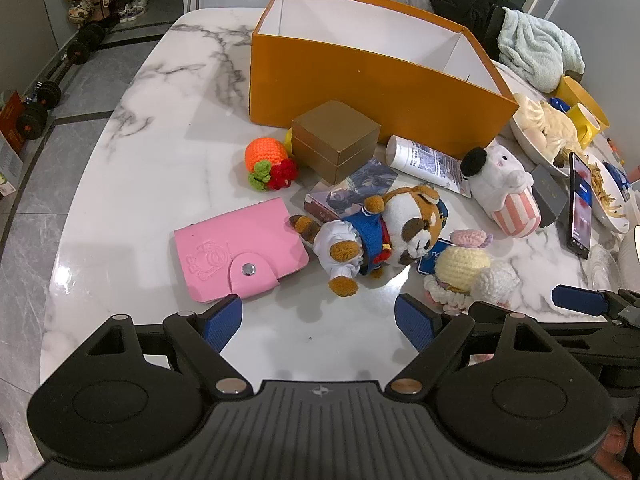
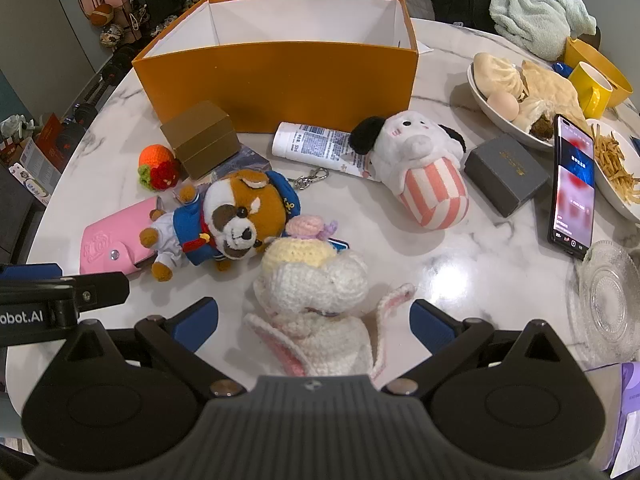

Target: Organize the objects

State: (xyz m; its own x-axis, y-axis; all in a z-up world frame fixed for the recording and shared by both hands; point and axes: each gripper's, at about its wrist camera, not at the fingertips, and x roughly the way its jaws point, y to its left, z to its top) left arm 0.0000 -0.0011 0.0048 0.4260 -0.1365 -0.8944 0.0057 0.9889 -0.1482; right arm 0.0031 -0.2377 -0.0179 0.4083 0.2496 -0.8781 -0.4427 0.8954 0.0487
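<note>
On the marble table [image 1: 132,168] in the left wrist view, the orange box [image 1: 372,92] stands open and its white inside shows nothing in it, so by my judgement the tidying has not begun. In front of it lie the gold box [image 1: 336,140], the knitted orange [image 1: 266,154], the white tube [image 1: 428,162], the pink wallet [image 1: 240,248], the raccoon toy [image 1: 384,236] and the white dog toy [image 1: 504,188], all loose on the tabletop. The left gripper [image 1: 318,316] hovers low over bare marble just short of the wallet and raccoon, its blue fingers [image 1: 222,320] spread wide apart and clamped on nothing.

In the right wrist view, the same box again looks unfilled, with the grey box [image 2: 506,174] and the phone [image 2: 572,184] off to the right beside bowls of food. The right gripper [image 2: 312,322] has its fingers apart on either side of the crocheted bunny [image 2: 316,304], which lies between them on the table; whether a pad touches it I cannot tell. Everything is left to put away, and the bunny seems the likely first pick.
</note>
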